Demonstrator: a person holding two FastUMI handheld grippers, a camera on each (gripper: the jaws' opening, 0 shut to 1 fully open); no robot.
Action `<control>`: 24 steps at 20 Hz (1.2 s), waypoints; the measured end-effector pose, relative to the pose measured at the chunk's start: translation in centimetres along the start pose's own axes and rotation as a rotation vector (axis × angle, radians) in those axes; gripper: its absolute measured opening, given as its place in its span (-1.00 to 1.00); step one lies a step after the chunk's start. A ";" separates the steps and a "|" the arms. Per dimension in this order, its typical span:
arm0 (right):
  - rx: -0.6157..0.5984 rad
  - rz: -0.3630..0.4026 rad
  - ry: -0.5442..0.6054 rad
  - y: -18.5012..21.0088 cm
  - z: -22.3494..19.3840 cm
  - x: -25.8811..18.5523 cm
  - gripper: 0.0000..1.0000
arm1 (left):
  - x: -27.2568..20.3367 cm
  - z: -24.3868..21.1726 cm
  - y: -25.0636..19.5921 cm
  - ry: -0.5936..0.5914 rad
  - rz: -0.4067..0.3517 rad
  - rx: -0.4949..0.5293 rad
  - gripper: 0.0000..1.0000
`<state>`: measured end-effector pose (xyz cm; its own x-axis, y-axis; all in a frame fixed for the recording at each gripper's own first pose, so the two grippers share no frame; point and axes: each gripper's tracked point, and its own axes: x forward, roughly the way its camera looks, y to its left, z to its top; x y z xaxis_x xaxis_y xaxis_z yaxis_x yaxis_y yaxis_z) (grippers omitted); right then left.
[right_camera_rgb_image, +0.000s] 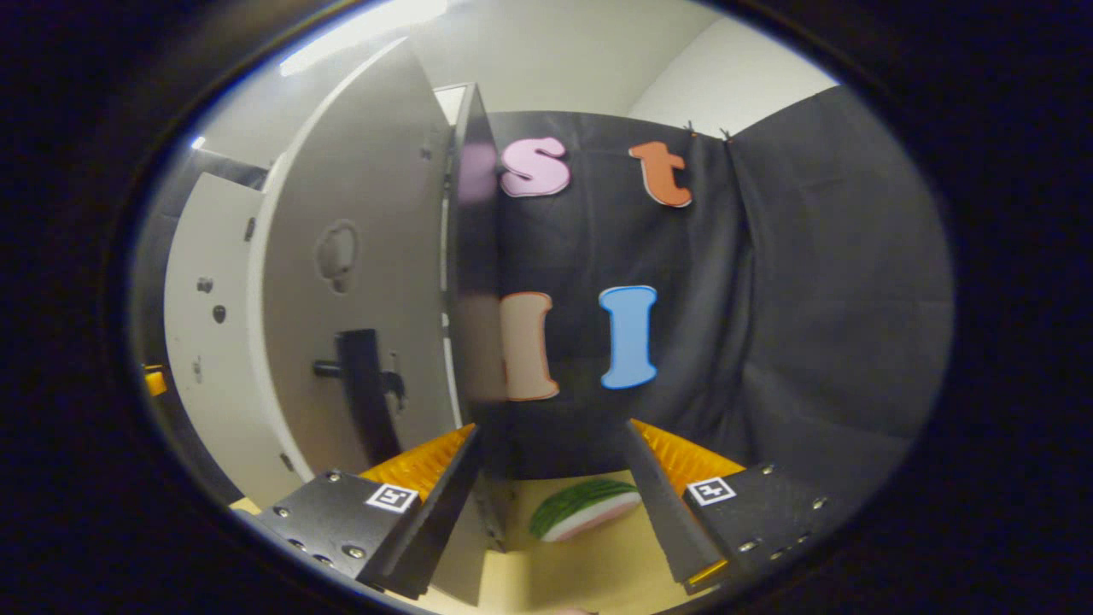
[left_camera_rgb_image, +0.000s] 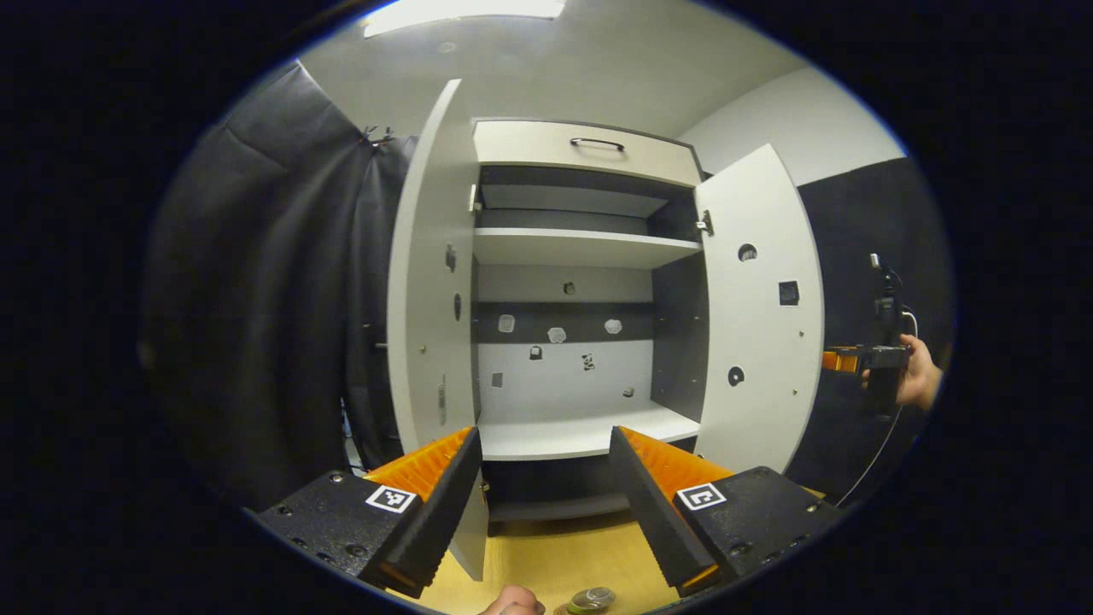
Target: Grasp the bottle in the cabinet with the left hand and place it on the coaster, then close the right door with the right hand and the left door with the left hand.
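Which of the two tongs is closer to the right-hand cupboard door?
The right. The right tongs sit just behind the right door, near its outer edge. The left tongs hang back in front of the open cupboard, facing its shelves.

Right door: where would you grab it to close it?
Its free vertical edge, approached from the outer side. The right door stands wide open, that thin edge faces the right gripper, and its open fingers could straddle it. The handle also offers a hold.
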<state>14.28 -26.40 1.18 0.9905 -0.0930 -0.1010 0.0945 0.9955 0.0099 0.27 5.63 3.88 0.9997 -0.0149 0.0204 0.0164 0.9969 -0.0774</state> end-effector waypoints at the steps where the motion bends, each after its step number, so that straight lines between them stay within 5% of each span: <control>1: -0.036 0.001 -0.017 0.4 0.1 0.2 0.97 | -0.5 -0.6 -0.5 0.013 -0.025 -0.018 0.91; 3: -0.082 -0.046 -0.039 0.2 1.0 -0.4 0.67 | -1.5 -1.2 -0.3 0.037 -0.044 -0.040 0.93; 13: -0.030 -0.139 0.026 -0.1 0.0 -0.7 0.67 | -4.2 -0.9 1.5 0.046 -0.058 -0.066 0.94; 24: -0.015 -0.027 -0.004 4.8 -0.5 -0.6 0.67 | -4.8 -1.9 2.2 0.069 -0.050 -0.061 0.93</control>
<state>14.13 -21.51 0.77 0.9880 -0.1201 -0.0968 0.1199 0.9928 -0.0074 -4.41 7.77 1.67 0.9965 -0.0715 -0.0424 0.0650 0.9883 -0.1381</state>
